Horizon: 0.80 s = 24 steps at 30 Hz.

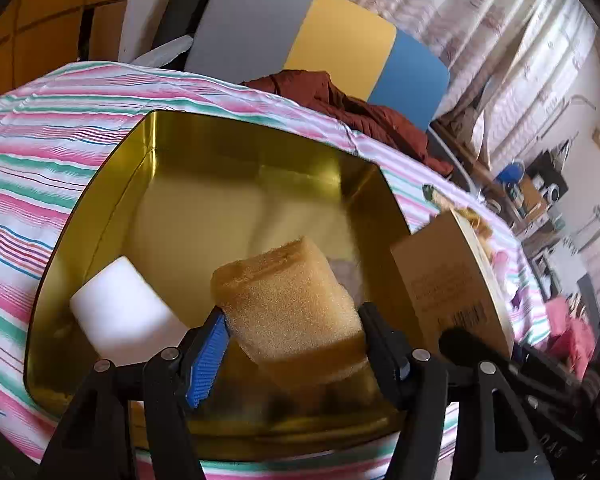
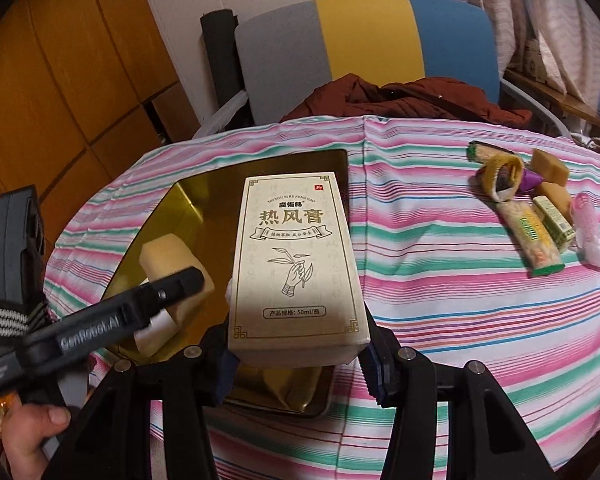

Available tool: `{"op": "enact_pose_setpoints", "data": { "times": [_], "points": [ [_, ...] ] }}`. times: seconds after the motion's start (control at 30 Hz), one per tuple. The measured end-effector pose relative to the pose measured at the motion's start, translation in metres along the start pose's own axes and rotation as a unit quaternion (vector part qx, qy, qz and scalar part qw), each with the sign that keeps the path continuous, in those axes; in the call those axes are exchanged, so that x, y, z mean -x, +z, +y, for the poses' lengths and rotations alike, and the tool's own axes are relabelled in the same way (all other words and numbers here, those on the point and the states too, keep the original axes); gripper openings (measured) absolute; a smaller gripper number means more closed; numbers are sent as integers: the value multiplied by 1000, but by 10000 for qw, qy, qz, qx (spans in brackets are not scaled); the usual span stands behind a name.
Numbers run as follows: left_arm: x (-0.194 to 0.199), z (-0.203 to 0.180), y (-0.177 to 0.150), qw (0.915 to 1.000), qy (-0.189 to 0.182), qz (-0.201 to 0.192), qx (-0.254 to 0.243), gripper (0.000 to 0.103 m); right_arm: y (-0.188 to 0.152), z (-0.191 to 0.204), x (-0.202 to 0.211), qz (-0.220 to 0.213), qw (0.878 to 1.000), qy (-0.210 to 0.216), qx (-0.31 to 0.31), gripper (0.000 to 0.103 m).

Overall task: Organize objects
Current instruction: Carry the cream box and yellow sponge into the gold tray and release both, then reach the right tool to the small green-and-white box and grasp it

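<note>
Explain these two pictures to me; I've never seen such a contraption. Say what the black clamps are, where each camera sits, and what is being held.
No robot here: a person holds a two-finger clamp in each hand, with a camera on each looking along its fingers. The left camera shows the left gripper squeezing a tan sponge over a gold tin that holds a white block. The right camera shows the right gripper holding a cream box above the same tin. Small packets lie on the striped cloth.

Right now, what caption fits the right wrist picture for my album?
Right gripper holds a cream box over the gold tin.
</note>
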<state>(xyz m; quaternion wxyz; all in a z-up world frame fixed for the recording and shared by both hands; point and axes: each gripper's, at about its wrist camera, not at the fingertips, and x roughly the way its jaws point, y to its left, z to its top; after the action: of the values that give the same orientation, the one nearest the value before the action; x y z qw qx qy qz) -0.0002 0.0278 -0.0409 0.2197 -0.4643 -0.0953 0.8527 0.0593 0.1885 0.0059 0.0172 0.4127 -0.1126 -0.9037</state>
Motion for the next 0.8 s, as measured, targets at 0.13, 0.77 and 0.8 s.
{"op": "enact_pose_setpoints", "data": {
  "times": [0.13,0.77,0.8],
  "points": [
    [0,3,-8,9999,-42,133,-34,66,-4,1,-5,88,10000,13,28,52],
    [23,4,-8,9993,227,-278,-44,78,-6,-11,5,-85,9995,144,-272,60],
    [22,4,-8,9993,232,-280,-30,78,-6,-12,6,-90,9994,137,-298,60]
  ]
}}
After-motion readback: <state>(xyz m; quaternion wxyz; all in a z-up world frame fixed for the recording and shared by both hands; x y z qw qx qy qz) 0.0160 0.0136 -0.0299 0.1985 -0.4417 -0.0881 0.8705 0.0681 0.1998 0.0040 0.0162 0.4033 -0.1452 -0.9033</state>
